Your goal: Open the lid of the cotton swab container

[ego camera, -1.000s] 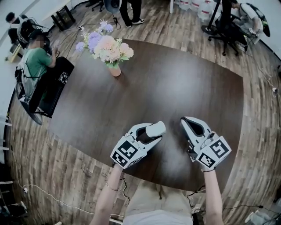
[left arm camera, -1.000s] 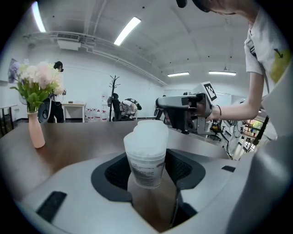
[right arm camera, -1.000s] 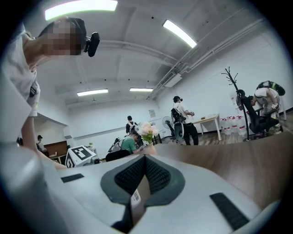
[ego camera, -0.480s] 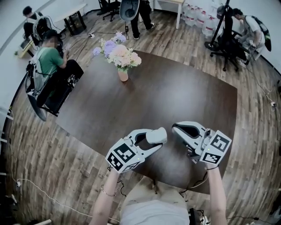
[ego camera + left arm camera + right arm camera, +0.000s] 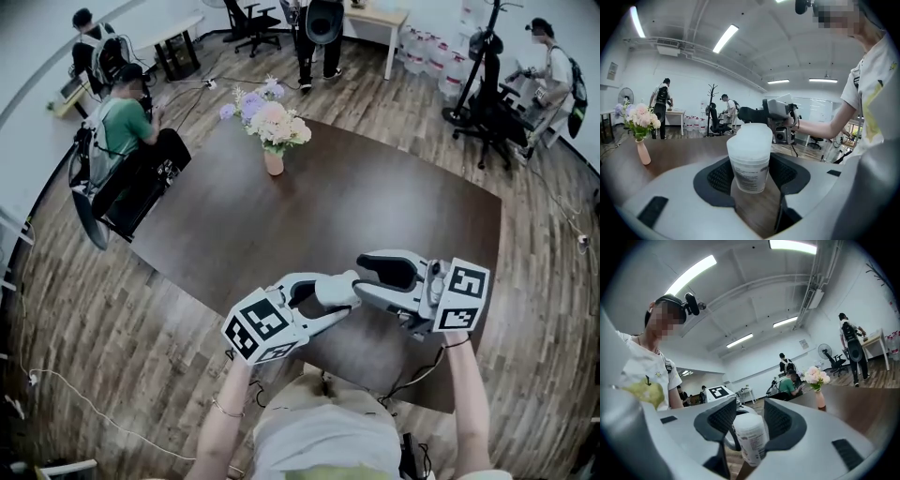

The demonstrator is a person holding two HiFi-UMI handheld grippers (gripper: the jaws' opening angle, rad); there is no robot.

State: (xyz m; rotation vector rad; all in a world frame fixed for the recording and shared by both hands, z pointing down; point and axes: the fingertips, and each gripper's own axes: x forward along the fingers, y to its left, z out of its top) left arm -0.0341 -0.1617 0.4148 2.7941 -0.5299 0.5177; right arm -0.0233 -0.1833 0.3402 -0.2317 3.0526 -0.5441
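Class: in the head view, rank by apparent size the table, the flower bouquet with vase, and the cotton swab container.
1. table
2. flower bouquet with vase
3. cotton swab container: smallest, though nearest the camera and only partly visible.

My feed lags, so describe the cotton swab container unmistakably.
Find the dark brown wooden table, near edge. There the left gripper clamps a small white plastic cylinder with a printed label. The only other item, a pink vase of flowers, stands far across.

White against dark brown
Translucent white container (image 5: 749, 159), dark brown desk (image 5: 394, 202), pink and lilac flowers (image 5: 272, 117), peach vase (image 5: 274, 163).
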